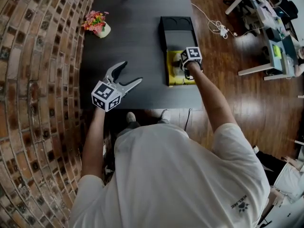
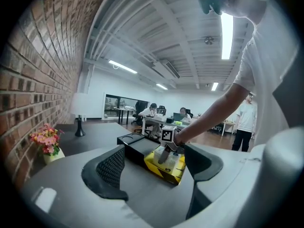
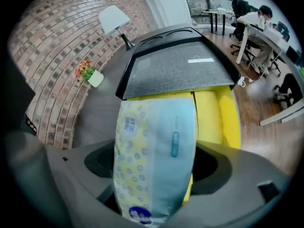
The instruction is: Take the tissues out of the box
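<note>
Tissue pack (image 3: pixel 154 156), pale blue and yellow, lies well to the right of the left gripper (image 1: pixel 133 71), whose fingers stand apart and empty above the dark tabletop (image 1: pixel 137 32); the pack is clamped between the fingers of the right gripper (image 1: pixel 188 72), over the open yellow box (image 1: pixel 173 63)

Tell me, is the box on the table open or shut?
Open. The box has its black lid laid back flat, and its yellow inside shows beside the tissue pack gripped by the right gripper.
</note>
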`<state>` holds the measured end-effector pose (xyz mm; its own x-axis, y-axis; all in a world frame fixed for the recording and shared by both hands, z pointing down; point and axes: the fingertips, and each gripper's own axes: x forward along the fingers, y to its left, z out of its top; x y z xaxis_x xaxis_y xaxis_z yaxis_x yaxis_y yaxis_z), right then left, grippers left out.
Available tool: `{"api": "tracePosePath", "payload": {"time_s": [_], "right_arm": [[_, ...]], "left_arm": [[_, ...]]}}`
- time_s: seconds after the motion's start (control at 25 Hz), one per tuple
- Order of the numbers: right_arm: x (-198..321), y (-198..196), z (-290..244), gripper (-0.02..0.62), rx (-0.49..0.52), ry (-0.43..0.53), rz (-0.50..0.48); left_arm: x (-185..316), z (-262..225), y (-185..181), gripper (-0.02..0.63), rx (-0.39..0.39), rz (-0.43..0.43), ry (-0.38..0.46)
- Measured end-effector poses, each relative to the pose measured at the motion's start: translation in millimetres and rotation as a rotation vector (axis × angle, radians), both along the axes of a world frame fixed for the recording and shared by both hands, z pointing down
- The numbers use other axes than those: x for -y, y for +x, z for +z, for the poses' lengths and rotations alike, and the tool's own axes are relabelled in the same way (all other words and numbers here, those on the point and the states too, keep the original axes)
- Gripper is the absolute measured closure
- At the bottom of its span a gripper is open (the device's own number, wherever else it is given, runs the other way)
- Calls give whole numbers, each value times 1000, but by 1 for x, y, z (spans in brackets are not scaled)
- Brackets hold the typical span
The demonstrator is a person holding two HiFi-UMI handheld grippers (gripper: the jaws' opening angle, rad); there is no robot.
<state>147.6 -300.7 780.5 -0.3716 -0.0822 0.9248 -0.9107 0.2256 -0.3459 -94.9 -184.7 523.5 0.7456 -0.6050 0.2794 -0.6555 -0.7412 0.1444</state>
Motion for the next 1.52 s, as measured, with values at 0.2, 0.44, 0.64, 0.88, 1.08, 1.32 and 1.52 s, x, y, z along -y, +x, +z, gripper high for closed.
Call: {"api": "tracePosePath", "payload": {"time_s": [0.2,0.44,0.64,0.88,1.08,1.32,1.52], "right_arm": [[-1,3,-4,189,-15,30,23],[-8,3,-35,189,20,139,21],[-3,1,-78,189,144,282,69],[-1,-17,-173,189,299,601,47],[-14,-26,-248,189,325,892,32],[-54,-35,-312,189,325,1174,15],[-91,-37,-331,189,262,1311,26]], "left_arm": [[3,0,1,224,-8,-20,5],[10,-5,0,224,-46,-55,10],[15,-11,-3,224,-68,-85,30],[25,-27,-14,224,-76,-155,71],[30,-36,-32,224,-71,-220,97],[22,-62,-52,227,-62,-294,175],[10,-75,-58,227,-42,-373,243]]}}
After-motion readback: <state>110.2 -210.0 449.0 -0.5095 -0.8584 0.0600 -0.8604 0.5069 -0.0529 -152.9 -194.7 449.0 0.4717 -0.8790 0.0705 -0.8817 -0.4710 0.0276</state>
